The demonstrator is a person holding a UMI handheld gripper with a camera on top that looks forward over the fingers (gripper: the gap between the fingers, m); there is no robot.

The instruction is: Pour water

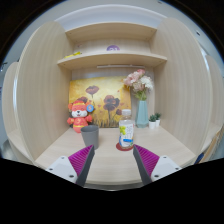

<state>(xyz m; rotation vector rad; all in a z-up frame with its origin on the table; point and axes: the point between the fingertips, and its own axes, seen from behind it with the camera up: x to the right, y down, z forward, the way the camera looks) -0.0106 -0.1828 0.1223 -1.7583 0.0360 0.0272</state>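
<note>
A small bottle point(126, 133) with a white and blue label stands upright on a dark red coaster point(123, 146) on the wooden desk point(110, 160). To its left stands a dark grey cup point(91, 135). My gripper point(113, 160) is open, its pink pads point(80, 159) spread wide with nothing between them. Both the bottle and the cup lie beyond the fingertips, the bottle a little right of the middle.
An orange fox plush point(77, 113) sits behind the cup. A vase of flowers point(140, 100) and a small potted plant point(154, 121) stand at the back right. A painted picture point(100, 100) leans on the back wall under a shelf point(105, 57). Wooden side walls enclose the desk.
</note>
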